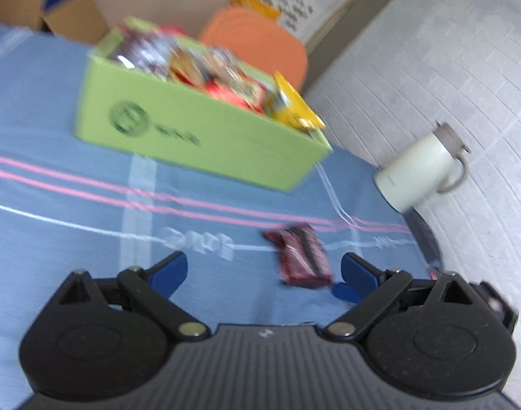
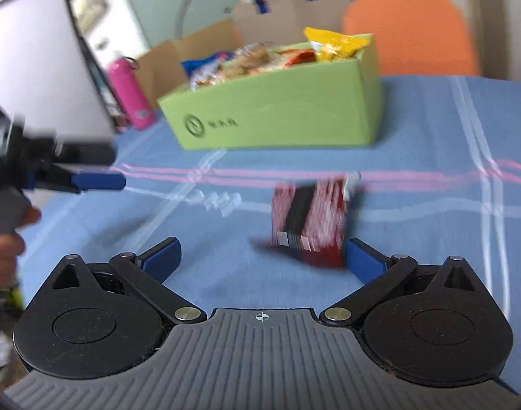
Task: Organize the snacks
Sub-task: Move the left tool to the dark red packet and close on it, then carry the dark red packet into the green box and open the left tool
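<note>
Both grippers sit low over the blue striped tablecloth (image 2: 414,130), angled down at one loose snack.

Right gripper (image 2: 263,258): jaws spread as wide as they go, nothing between the pads. The red snack packet (image 2: 310,220) lies just beyond them, nearer the right-hand finger (image 2: 364,263), which it nearly meets; contact can't be confirmed through the blur.

Left gripper (image 1: 263,270): jaws also wide, empty. In its view the packet (image 1: 303,256) lies flat on the cloth, right of centre, close to the right-hand finger. This gripper also shows at the left edge of the right wrist view, with a hand (image 2: 4,235) on its grip.

Packet: red with a dark band and white print, crinkled foil look, small and flat. Too blurred to read.

Green cardboard box (image 2: 277,112) stands far of the packet, well apart, already heaped with wrappers plus a yellow bag (image 2: 335,44) at its right end. My read: box is the collection point, packet is the last stray, and the wide jaws suit a straddle grab.
</note>
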Available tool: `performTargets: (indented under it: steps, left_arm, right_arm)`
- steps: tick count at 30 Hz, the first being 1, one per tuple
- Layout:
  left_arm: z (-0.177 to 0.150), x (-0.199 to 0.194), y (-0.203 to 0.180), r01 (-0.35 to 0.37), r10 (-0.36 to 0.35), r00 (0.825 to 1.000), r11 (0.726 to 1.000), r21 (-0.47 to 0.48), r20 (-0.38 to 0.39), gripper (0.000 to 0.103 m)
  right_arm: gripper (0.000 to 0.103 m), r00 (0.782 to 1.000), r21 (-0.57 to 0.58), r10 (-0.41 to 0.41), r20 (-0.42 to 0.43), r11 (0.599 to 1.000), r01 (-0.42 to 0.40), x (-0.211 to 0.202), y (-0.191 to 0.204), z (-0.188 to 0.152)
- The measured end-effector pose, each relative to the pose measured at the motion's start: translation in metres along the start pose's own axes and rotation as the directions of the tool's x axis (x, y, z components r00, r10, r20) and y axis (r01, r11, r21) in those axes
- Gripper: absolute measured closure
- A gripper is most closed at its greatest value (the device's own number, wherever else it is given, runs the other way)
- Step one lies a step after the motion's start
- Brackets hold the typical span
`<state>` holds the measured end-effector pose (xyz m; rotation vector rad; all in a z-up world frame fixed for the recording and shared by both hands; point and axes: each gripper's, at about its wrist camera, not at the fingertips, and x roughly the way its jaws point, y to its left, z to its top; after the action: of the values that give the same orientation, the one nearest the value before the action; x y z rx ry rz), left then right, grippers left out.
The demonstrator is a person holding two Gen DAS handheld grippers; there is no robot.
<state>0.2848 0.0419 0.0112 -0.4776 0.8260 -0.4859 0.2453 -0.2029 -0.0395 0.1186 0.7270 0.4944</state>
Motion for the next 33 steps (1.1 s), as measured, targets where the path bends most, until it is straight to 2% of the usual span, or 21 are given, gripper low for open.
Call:
performTargets:
  steps: [4, 6, 9, 10, 12, 15, 16, 17, 18, 19, 21, 23, 27, 30, 33]
  left_arm:
    - [0.023, 0.049, -0.024, -0.005, 0.009, 0.993, 1.0, 0.029, -0.117, 0.007]
    - [0.032, 0.075, -0.034, 0.017, -0.006, 0.984, 0.998, 0.057, -0.181, 0.007]
    - [0.035, 0.106, -0.042, -0.029, 0.055, 0.961, 0.995, 0.099, -0.272, 0.007]
    - [0.034, 0.113, -0.044, -0.03, 0.064, 0.954, 0.993, 0.118, -0.294, 0.008]
    - [0.033, 0.118, -0.046, -0.02, 0.063, 0.952, 0.99, 0.143, -0.3, 0.011]
    - [0.032, 0.124, -0.049, 0.04, 0.011, 0.946, 0.988, 0.149, -0.325, 0.027]
    - [0.03, 0.124, -0.05, 0.056, -0.001, 0.945, 0.985, 0.161, -0.327, 0.03]
    - [0.029, 0.122, -0.05, 0.063, -0.006, 0.948, 0.984, 0.169, -0.319, 0.048]
    - [0.028, 0.121, -0.049, 0.072, -0.017, 0.944, 0.985, 0.157, -0.329, 0.061]
    - [0.027, 0.118, -0.047, 0.07, -0.018, 0.944, 0.987, 0.145, -0.33, 0.069]
    - [0.026, 0.106, -0.043, 0.095, -0.054, 0.951, 0.988, 0.122, -0.306, 0.069]
    - [0.03, 0.092, -0.045, 0.092, -0.057, 0.963, 0.988, 0.121, -0.265, 0.07]
    - [0.045, 0.071, -0.052, 0.079, -0.049, 0.978, 0.986, 0.147, -0.202, 0.07]
    - [0.079, 0.053, -0.057, 0.078, -0.059, 0.992, 0.982, 0.174, -0.112, 0.07]
    - [0.121, 0.049, -0.066, 0.034, -0.028, 0.999, 0.975, 0.219, -0.029, 0.07]
  right_arm:
    - [0.011, 0.993, -0.036, -0.107, 0.051, 0.993, 0.109, -0.007, 0.015, 0.005]
    - [0.011, 0.991, -0.033, -0.118, 0.06, 0.992, 0.121, -0.003, 0.017, 0.015]
    - [0.011, 0.991, -0.04, -0.127, 0.036, 0.991, 0.128, 0.011, 0.013, 0.024]
    - [0.012, 0.991, -0.033, -0.133, 0.022, 0.99, 0.134, 0.015, 0.01, 0.025]
    - [0.015, 0.992, -0.02, -0.126, 0.008, 0.992, 0.126, 0.021, 0.004, 0.026]
    - [0.018, 0.993, -0.036, -0.119, 0.001, 0.992, 0.119, 0.027, -0.001, 0.022]
    - [0.024, 0.993, -0.05, -0.118, -0.001, 0.992, 0.118, 0.028, 0.0, 0.022]
    - [0.046, 0.994, -0.071, -0.109, 0.001, 0.992, 0.109, 0.027, 0.001, 0.021]
    - [0.052, 0.993, -0.081, -0.118, 0.004, 0.99, 0.118, 0.025, 0.001, 0.021]
    - [0.055, 0.992, -0.079, -0.123, 0.012, 0.989, 0.124, 0.022, 0.001, 0.02]
    - [0.075, 0.988, -0.072, -0.146, 0.051, 0.986, 0.149, 0.012, 0.001, 0.019]
    - [0.075, 0.989, -0.066, -0.127, 0.075, 0.989, 0.132, 0.002, 0.004, 0.021]
    - [0.074, 0.984, -0.128, -0.136, 0.118, 0.98, 0.15, 0.001, 0.022, 0.032]
    - [0.074, 0.972, -0.188, -0.141, 0.188, 0.966, 0.176, -0.004, 0.035, 0.054]
    - [0.074, 0.962, -0.223, -0.111, 0.25, 0.96, 0.169, 0.001, 0.036, 0.097]
